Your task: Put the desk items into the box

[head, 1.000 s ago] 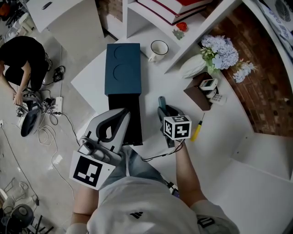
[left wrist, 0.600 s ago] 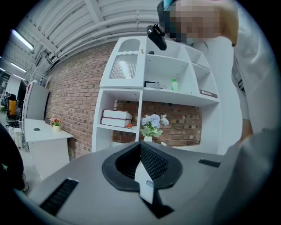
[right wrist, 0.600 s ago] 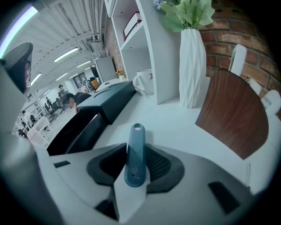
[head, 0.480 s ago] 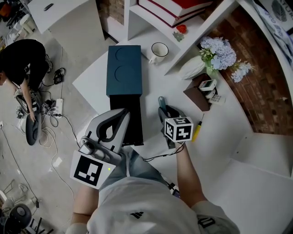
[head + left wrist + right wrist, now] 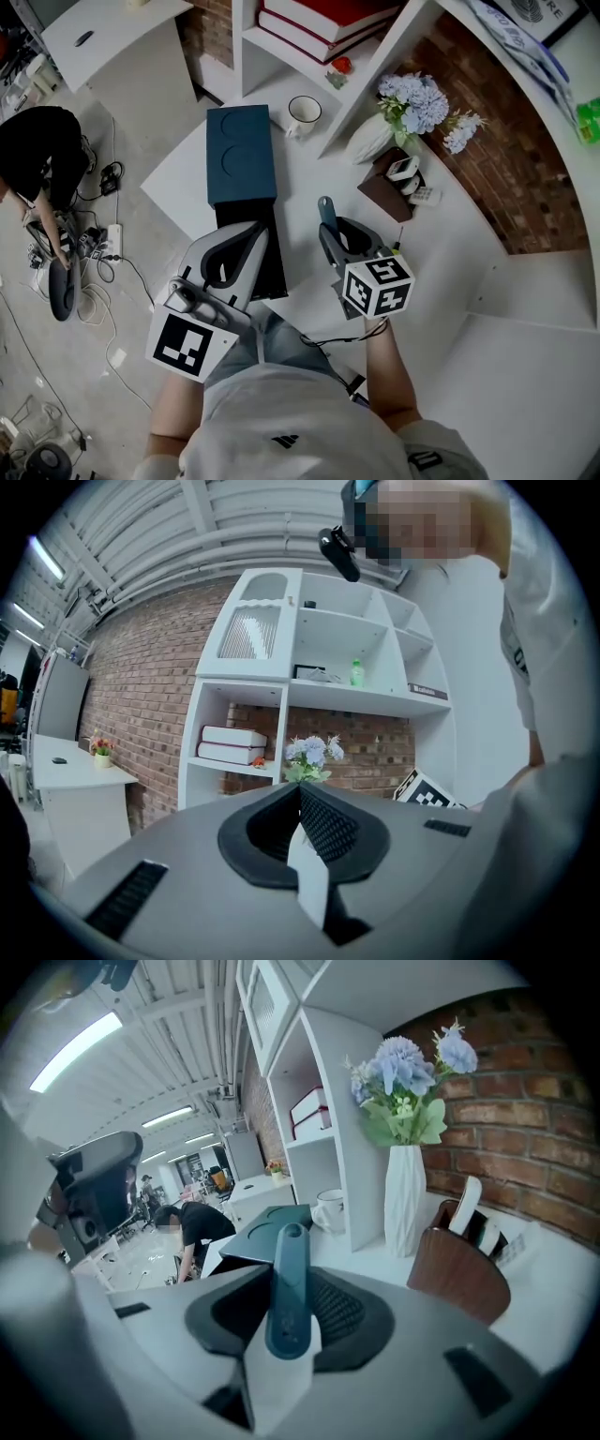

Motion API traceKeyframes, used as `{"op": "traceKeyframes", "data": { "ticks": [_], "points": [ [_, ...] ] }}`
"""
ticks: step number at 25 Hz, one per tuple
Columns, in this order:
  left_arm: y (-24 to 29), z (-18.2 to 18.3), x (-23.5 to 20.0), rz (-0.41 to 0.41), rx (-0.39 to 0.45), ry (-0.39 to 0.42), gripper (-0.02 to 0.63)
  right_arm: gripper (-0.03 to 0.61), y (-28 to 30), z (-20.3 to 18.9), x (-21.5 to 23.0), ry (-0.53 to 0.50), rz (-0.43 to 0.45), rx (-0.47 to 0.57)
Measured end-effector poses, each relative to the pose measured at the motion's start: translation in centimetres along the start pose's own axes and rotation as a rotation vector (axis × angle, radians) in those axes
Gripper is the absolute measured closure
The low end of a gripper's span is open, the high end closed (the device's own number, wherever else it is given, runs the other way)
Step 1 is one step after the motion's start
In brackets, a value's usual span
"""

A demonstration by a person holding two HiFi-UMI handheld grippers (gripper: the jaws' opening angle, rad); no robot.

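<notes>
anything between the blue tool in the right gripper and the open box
Nothing lies on the desk between them. The right gripper, whose jaws have just been closing, holds the blue tool right of the box. But the left gripper hangs over part of the box's open end; the right side is free.

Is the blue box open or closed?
Open. The box has its blue top slid back, baring the black inside.
</notes>
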State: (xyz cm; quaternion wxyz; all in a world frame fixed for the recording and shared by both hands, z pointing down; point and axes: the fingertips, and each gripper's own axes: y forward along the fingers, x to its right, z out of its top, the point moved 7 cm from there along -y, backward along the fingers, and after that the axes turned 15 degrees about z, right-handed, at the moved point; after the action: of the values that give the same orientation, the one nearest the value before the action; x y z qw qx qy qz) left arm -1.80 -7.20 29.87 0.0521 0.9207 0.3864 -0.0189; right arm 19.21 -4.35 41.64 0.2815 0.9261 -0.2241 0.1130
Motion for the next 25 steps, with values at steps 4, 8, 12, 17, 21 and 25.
{"op": "traceKeyframes", "data": {
  "ticks": [4,8,12,17,21,25],
  "points": [
    [-0.8,0.3,0.0,0.001,0.014,-0.002,0.601,0.440,-0.3,1.0,-1.3,-0.026,0.012,0.027],
    [-2.1,0.4,-0.6,0.030,0.019,0.002,0.601,0.440,0.5,1.9,-2.9,-0.056,0.053,0.038],
    [-3.8,0.5,-1.6,0.079,0.026,0.009,0.601,0.440,2.5,2.5,-4.9,-0.084,0.117,0.032],
    [-6.2,0.5,-3.3,0.161,0.028,0.007,0.601,0.439,5.1,3.0,-7.6,-0.119,0.198,0.014],
    [-7.9,0.4,-4.3,0.212,0.032,0.005,0.601,0.439,6.6,2.9,-9.1,-0.141,0.238,-0.007],
    [-9.0,0.3,-4.9,0.244,0.036,-0.001,0.601,0.439,7.8,1.9,-9.8,-0.148,0.257,-0.057]
  ]
}}
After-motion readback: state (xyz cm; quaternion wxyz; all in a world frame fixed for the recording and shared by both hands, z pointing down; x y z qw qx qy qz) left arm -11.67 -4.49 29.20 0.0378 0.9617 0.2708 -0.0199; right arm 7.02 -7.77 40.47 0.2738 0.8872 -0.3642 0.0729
